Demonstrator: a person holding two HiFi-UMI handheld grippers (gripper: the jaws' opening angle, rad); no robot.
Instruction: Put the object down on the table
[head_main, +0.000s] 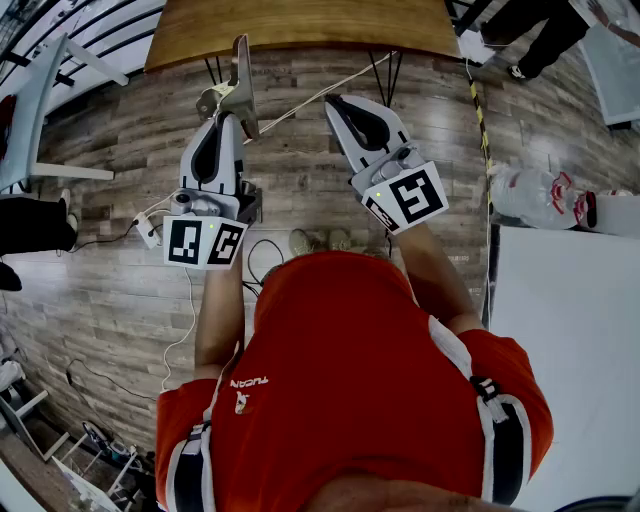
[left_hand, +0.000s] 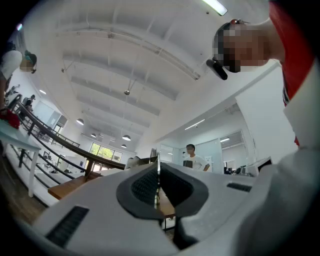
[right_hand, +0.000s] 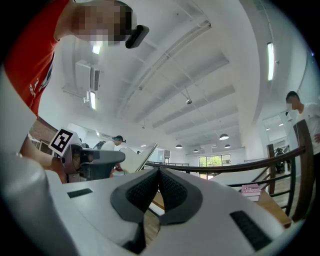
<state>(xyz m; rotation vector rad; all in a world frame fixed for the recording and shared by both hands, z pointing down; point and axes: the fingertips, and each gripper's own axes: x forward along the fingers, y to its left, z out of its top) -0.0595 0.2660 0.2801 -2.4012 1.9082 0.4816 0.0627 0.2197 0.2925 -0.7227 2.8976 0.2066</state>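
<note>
Grey metal plate (head_main: 240, 75) sits clamped in left tongs (head_main: 228, 118), near wooden table (head_main: 300, 25).

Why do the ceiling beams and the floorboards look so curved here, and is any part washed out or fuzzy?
Left gripper view: the wide-angle lens bows the ceiling beams, the corners go black, and the strip light glares. Right gripper view: same bowing, the railing arcs, and the ceiling is washed pale. Head view: the floorboards curve around the middle; focus looks sharp.

Red shirt (head_main: 350, 370), 2 white hand-held grippers (head_main: 230, 118) (head_main: 336, 106)
</note>
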